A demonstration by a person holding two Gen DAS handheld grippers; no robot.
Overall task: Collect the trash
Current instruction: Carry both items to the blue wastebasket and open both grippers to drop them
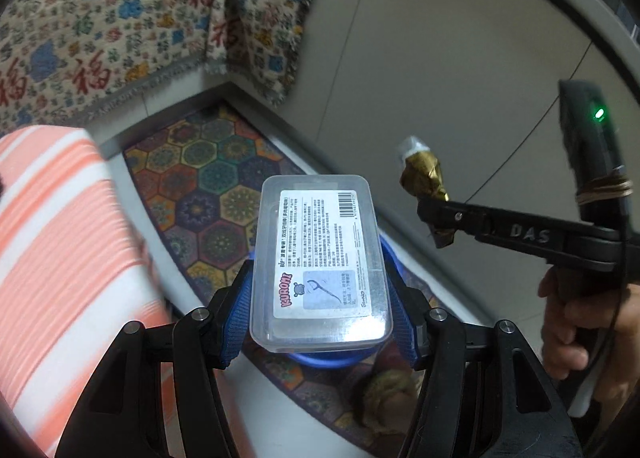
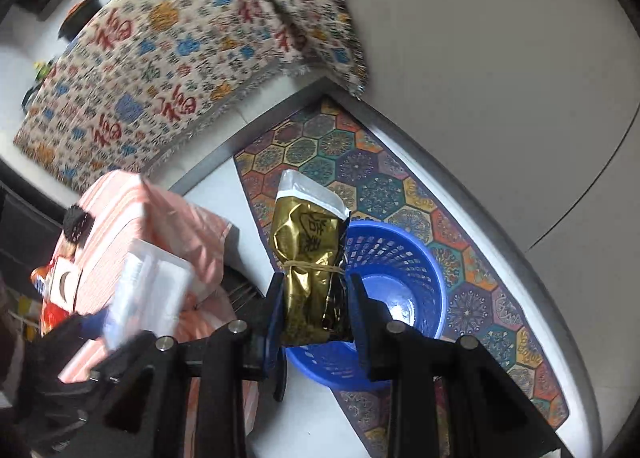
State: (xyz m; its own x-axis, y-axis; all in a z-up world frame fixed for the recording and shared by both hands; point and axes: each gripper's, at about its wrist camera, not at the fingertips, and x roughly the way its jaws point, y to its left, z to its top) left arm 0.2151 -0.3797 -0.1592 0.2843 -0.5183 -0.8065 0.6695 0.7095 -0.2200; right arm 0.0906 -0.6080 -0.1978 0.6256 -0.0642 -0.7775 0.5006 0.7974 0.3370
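**A:** Talk me through your left side.

**B:** My left gripper [image 1: 320, 290] is clamped on a clear plastic box [image 1: 320, 262], blue pads [image 1: 236, 322] pressed against both long sides. The label faces up at me, with a barcode and a picture of a floss pick. The box hangs over the blue basket [image 1: 332, 358]; only slivers of the basket's rim peek out from under it in my left view.

**A:** And the right?

**B:** My right gripper [image 2: 314, 310] has its jaws closed on a gold foil packet [image 2: 308, 258], crumpled, with a rubber band around its middle and a white torn top. The packet stands upright between the pads, just at the near rim of the basket [image 2: 400, 250]. From the right camera I can see down into the basket, with its lattice wall and shiny floor.

**A:** What's around you?

**B:** The basket sits on a hexagon-patterned mat [image 2: 360, 161] on a white surface. To my left there's an orange-and-white striped cloth [image 1: 60, 238]; beyond that, a floral fabric with red characters [image 2: 140, 69]. From the left camera my right gripper [image 1: 434, 217] shows out to the side, the packet [image 1: 424, 173] pinched at its tip, well apart from the box.
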